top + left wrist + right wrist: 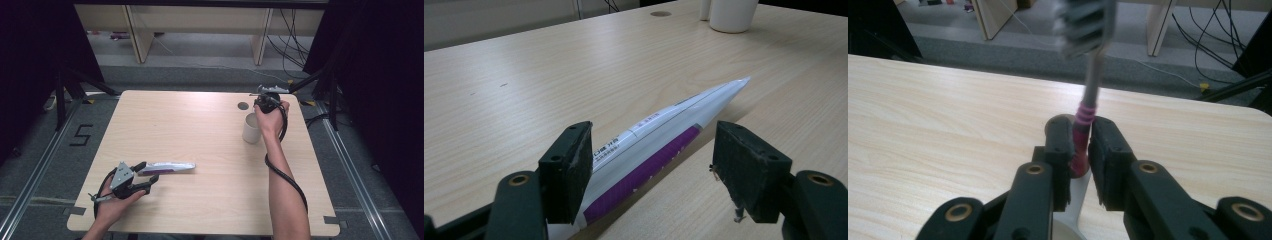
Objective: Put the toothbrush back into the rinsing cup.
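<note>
Our right gripper point(1080, 150) has its black jaws clamped on the pink-and-grey handle of a plastic toothbrush point(1087, 75), which stands upright with its bristled head at the top, directly above the white cylindrical cup point(251, 128). Well away from that cup, toward the near left corner of the pale wooden table point(200, 210), our left gripper point(654, 165) holds its jaws apart on either side of the white-and-purple toothpaste tube point(659, 142). The tube lies flat on the wood, its flat crimped end pointing toward the cup.
</note>
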Motion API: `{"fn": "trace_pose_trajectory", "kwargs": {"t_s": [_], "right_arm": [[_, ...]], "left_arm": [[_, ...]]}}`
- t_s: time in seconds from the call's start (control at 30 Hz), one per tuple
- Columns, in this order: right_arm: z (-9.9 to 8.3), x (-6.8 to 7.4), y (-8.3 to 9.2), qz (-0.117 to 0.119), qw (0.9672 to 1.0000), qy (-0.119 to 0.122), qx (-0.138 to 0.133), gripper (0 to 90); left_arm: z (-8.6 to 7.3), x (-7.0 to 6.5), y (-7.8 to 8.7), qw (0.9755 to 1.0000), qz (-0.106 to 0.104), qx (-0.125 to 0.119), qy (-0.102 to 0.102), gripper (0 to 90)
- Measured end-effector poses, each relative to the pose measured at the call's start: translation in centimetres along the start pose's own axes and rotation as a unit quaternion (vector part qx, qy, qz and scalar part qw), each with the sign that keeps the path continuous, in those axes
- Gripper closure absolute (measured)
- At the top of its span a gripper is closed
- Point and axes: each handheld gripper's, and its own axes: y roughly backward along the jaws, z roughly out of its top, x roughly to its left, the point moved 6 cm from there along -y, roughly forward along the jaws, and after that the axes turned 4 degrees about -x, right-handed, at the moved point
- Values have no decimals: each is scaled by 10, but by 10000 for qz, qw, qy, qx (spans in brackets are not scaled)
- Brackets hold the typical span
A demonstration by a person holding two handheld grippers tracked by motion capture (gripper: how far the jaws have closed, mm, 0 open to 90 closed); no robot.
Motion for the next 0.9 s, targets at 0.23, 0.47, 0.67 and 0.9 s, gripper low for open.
{"fn": "trace_pose_trajectory", "kwargs": {"t_s": [0.23, 0.47, 0.67, 0.9], "right_arm": [[1, 0, 2, -14, 10000, 14, 18, 733], [1, -1, 6, 11, 10000, 7, -2, 657], [1, 0, 12, 46, 9998, -202, 42, 605], [1, 1, 19, 93, 9999, -22, 117, 571]], "left_arm": [[0, 0, 0, 10000, -2, 4, -7, 322], [0, 0, 0, 10000, -3, 5, -4, 322], [0, 0, 0, 10000, -3, 11, -25, 322], [0, 0, 0, 10000, 2, 18, 4, 322]]}}
